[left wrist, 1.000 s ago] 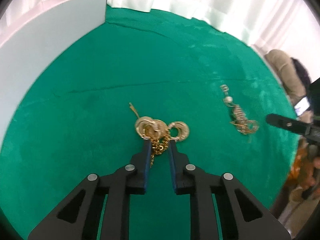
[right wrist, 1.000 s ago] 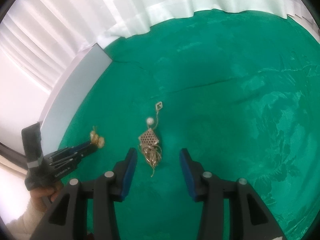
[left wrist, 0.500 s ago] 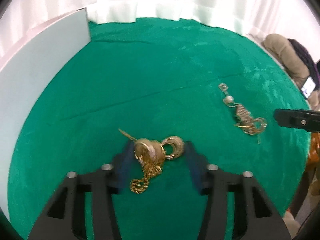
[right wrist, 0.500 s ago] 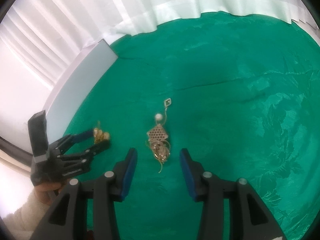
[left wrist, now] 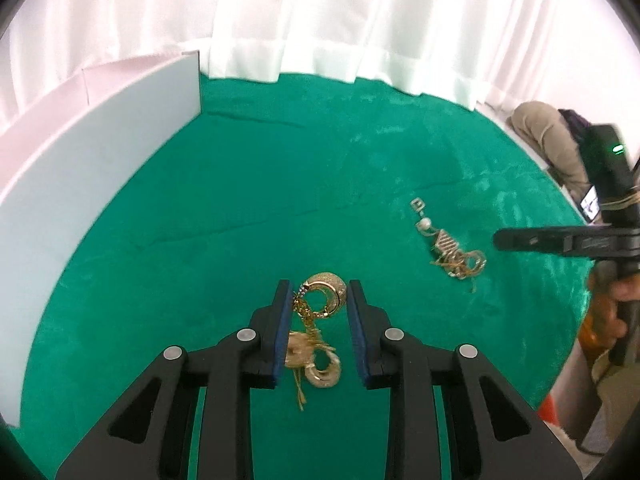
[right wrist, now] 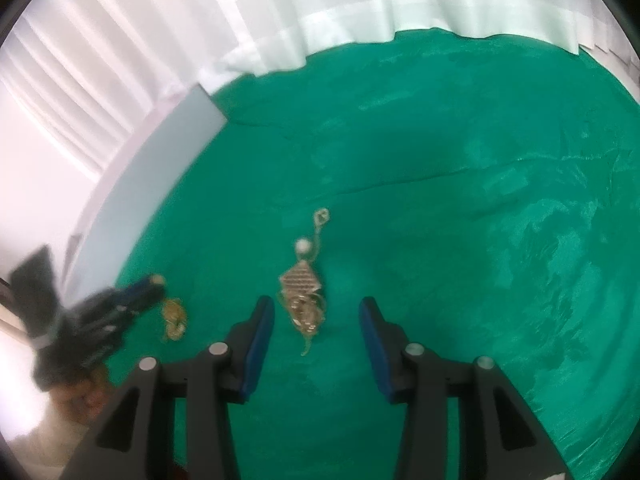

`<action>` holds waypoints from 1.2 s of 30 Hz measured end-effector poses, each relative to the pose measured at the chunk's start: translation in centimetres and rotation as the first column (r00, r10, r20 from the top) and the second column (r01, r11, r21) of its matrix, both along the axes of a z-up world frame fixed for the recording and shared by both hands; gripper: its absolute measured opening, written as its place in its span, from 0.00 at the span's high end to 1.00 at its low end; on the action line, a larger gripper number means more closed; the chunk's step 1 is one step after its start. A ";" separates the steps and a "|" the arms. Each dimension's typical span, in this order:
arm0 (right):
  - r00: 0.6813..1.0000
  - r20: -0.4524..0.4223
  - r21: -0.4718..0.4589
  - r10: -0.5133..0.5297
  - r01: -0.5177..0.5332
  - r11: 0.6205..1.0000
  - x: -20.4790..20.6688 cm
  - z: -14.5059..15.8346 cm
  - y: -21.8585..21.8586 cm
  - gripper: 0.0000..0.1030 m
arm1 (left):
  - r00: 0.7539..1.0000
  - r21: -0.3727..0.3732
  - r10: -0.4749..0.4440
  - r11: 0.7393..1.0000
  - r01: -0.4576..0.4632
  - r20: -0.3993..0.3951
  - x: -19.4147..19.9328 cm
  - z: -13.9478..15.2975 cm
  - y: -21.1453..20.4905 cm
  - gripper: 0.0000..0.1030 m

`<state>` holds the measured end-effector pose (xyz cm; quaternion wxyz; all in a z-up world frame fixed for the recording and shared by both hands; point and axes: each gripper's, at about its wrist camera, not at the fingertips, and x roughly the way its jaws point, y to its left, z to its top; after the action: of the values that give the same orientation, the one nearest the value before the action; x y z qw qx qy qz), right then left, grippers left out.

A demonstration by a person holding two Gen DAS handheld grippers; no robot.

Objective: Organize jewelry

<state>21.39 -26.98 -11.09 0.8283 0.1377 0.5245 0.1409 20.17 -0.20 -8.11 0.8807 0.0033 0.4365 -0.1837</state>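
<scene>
A tangle of gold hoop earrings and chain (left wrist: 318, 328) lies on the green velvet cloth (left wrist: 280, 184) between the fingers of my left gripper (left wrist: 318, 300), which is open; the left pad touches the chain. A gold lattice earring with a pearl (right wrist: 302, 284) lies just ahead of my open right gripper (right wrist: 316, 320), between its fingertips. The same earring shows in the left wrist view (left wrist: 450, 246), with the right gripper's finger (left wrist: 532, 240) beside it. The hoop tangle shows blurred in the right wrist view (right wrist: 174, 316).
A pale grey upright board (left wrist: 80, 200) walls the left side of the cloth. White curtains (left wrist: 320, 20) hang behind the table. A person's bag and clothes (left wrist: 552, 140) sit past the right edge.
My left gripper let go of the gold hoops, opened wide, then narrowed around them as they lie on the cloth. My right gripper has crept closer to the lattice earring.
</scene>
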 end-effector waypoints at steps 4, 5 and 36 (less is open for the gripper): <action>0.999 -0.009 -0.043 0.046 -0.046 0.998 0.6 -0.5 1.1 0.56 | 1.000 -0.023 0.015 1.000 -0.014 0.011 -0.5 1.2 0.1 0.75; 0.995 0.002 -0.077 0.099 -0.099 0.992 0.7 -0.6 2.4 0.52 | 1.000 -0.026 0.019 1.000 -0.018 0.007 -0.6 1.2 0.1 0.75; 0.882 0.308 -0.080 0.357 -0.349 0.934 3.1 19.9 12.4 0.94 | 0.972 -0.130 0.223 0.968 -0.213 0.073 -1.6 23.1 11.3 0.75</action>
<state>24.47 -14.53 8.86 0.8637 0.0062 0.4021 0.3036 18.54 11.05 14.99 0.9124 -0.0901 0.3835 -0.1114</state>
